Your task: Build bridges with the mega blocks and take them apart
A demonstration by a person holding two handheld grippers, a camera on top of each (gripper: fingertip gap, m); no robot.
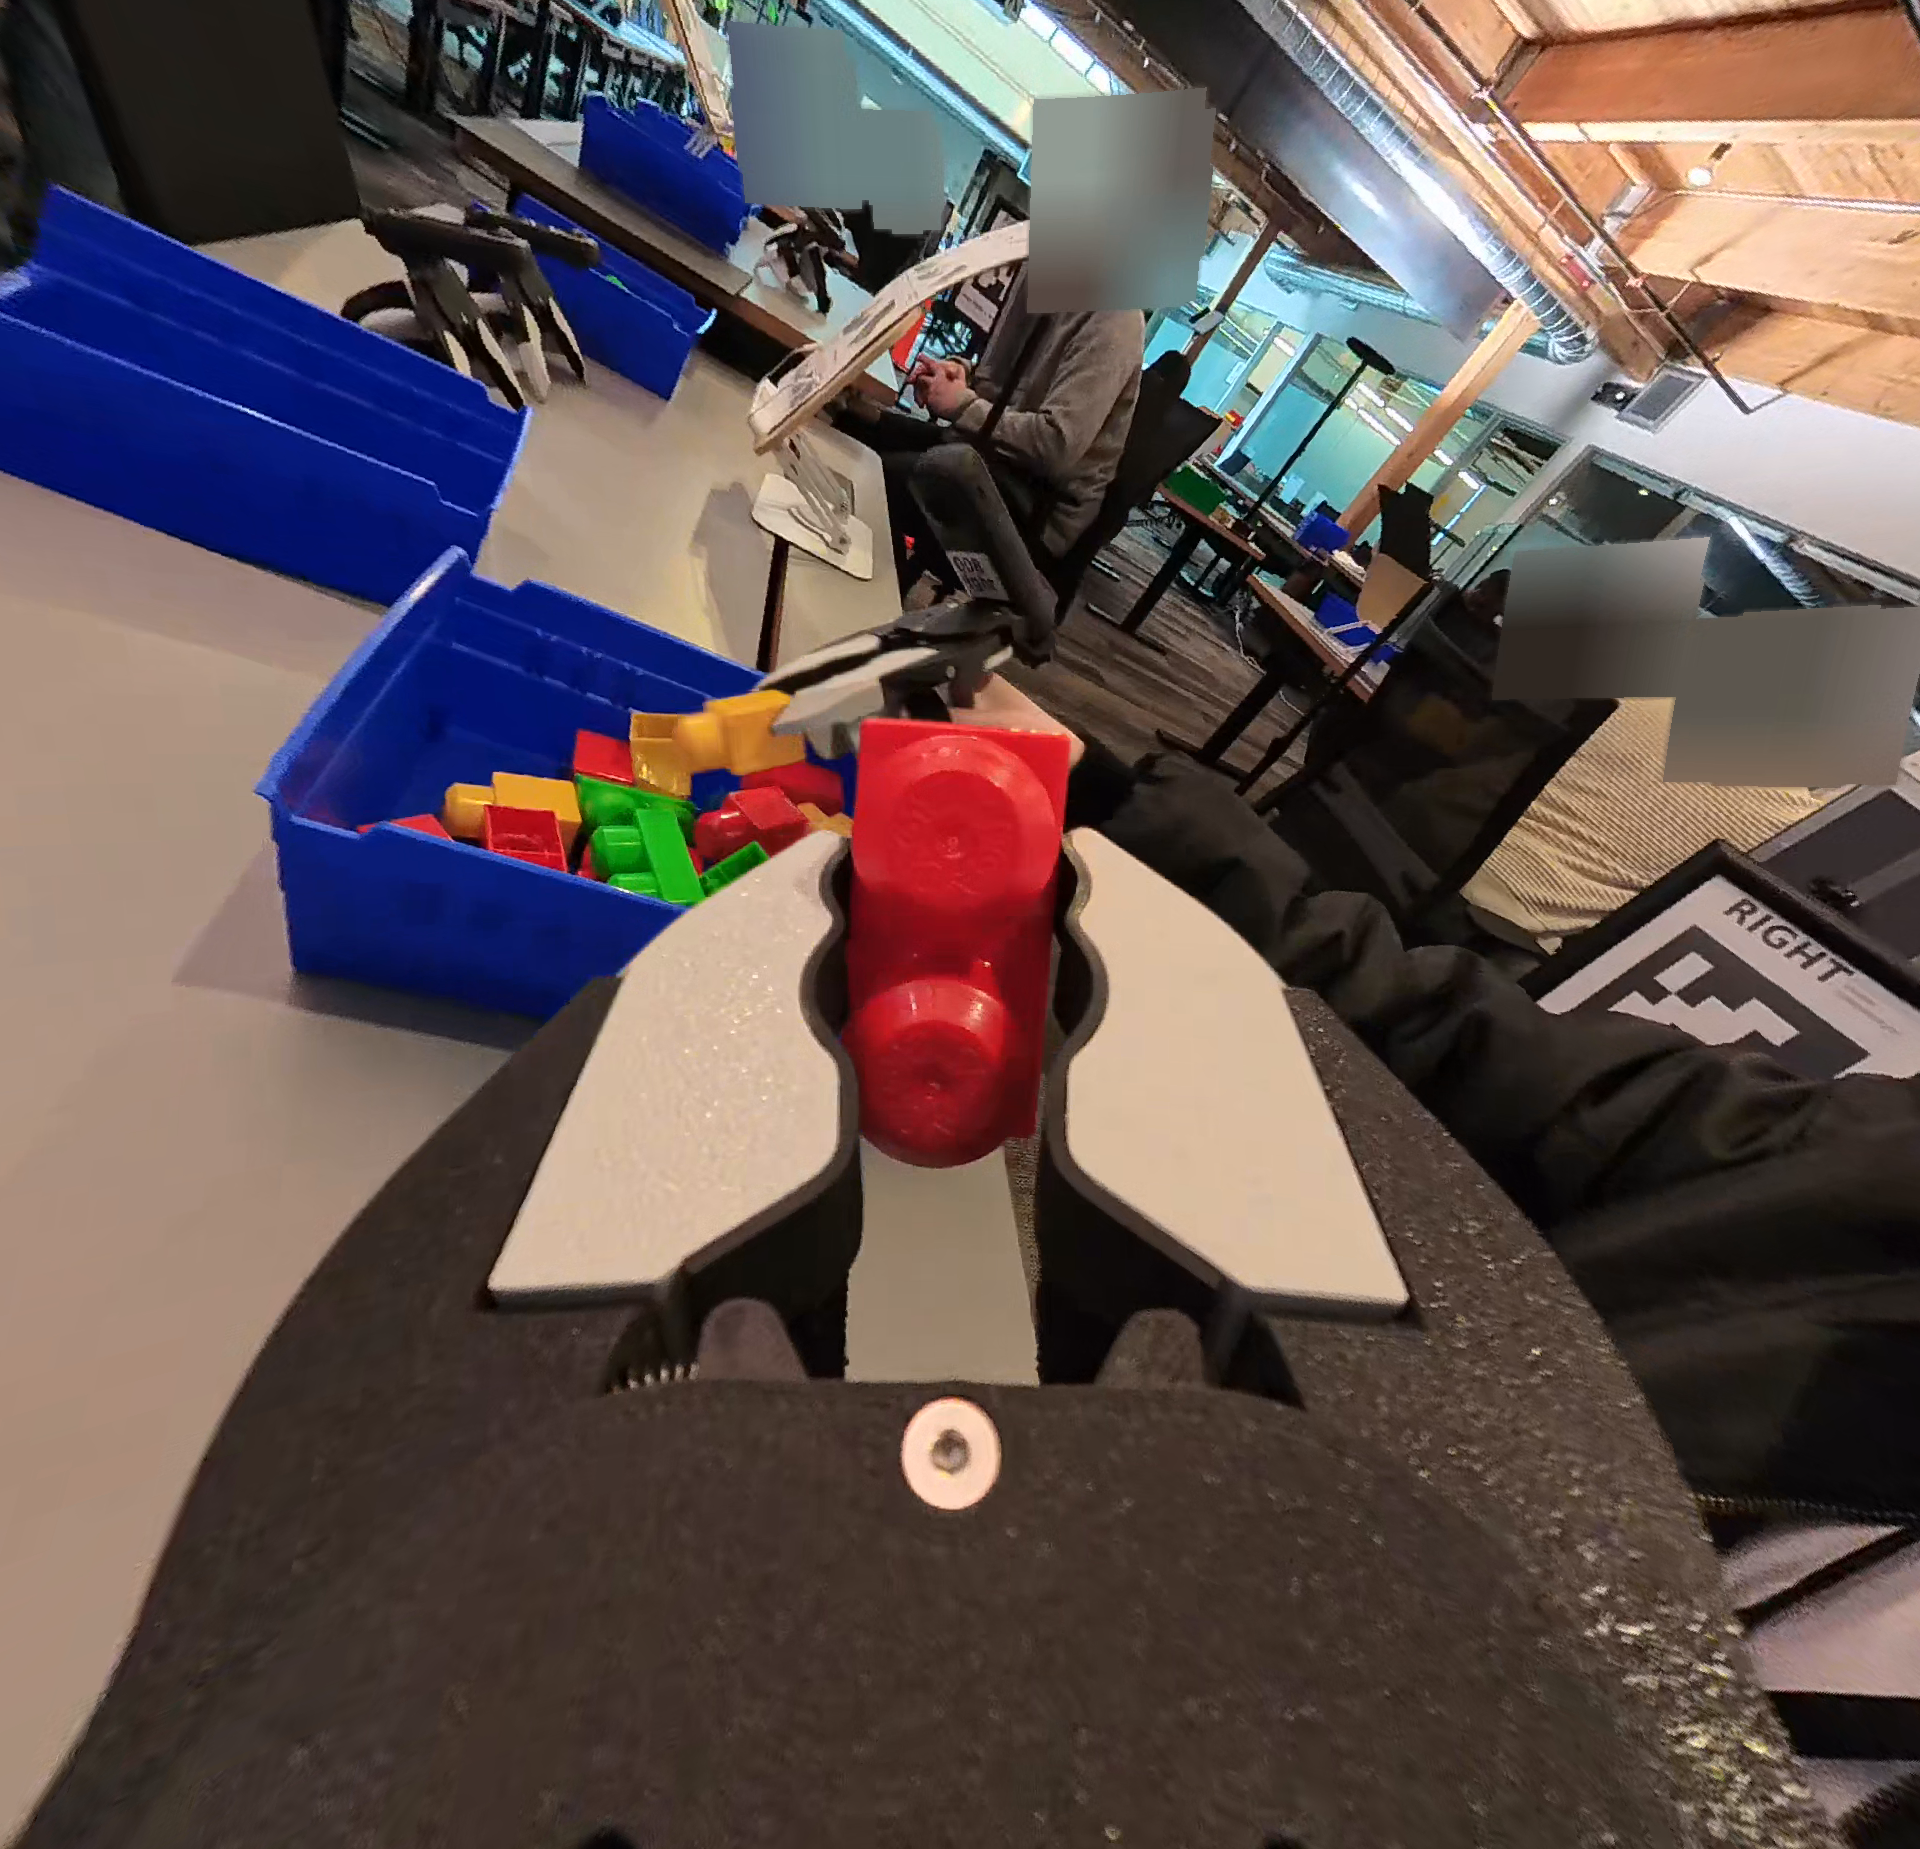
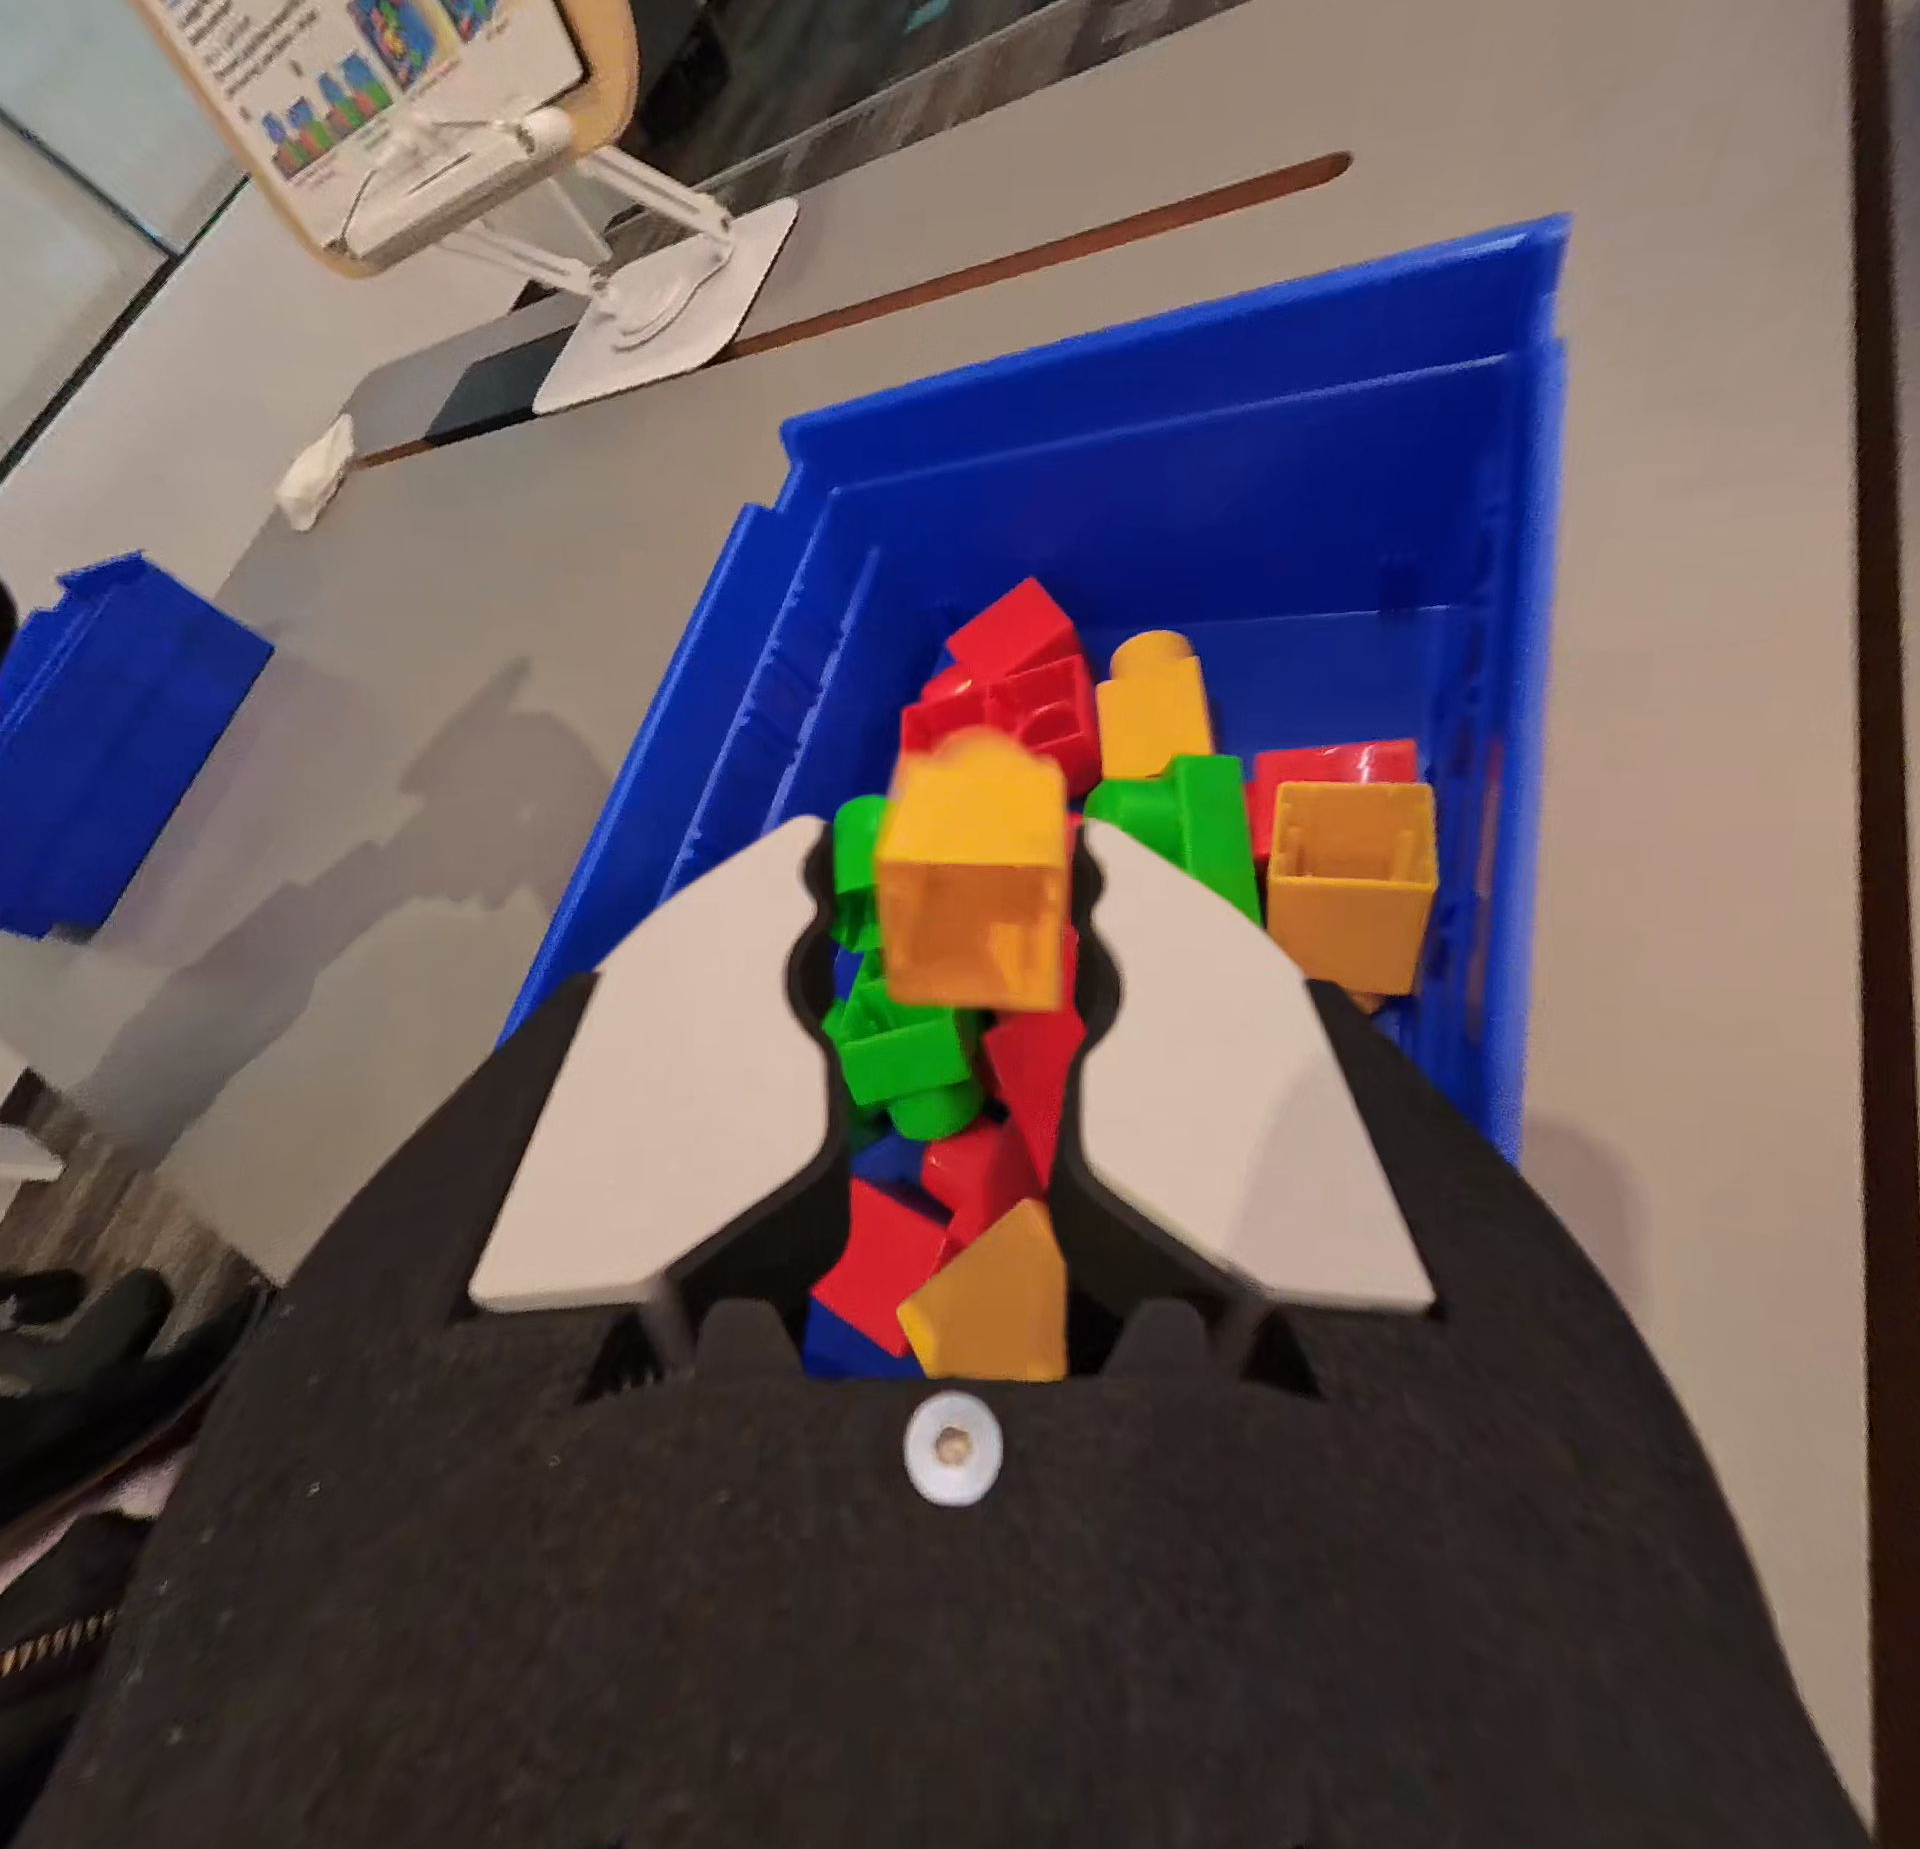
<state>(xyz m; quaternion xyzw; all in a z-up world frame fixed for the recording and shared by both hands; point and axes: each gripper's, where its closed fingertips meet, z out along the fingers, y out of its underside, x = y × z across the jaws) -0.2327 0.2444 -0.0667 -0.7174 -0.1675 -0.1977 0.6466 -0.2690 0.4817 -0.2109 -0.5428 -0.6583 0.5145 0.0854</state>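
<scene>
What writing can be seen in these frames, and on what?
Marker card: a printed word above a black-and-white pattern; not transcribed.
Handle label: too small to read.
Board on a stand: printed lines beside pictures, blurred.
Red block: embossed marks on the studs, illegible.

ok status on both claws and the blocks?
Left claw shut on red block. Right claw shut on yellow block, over blue bin of loose blocks. Nothing in the way.

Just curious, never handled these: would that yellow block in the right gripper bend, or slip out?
The yellow block probably stays stiff: its walls look square under the grip. Its hollow underside suggests it's light. Glossy plastic might slip, though the right hand-held gripper seems to hold it.
</scene>
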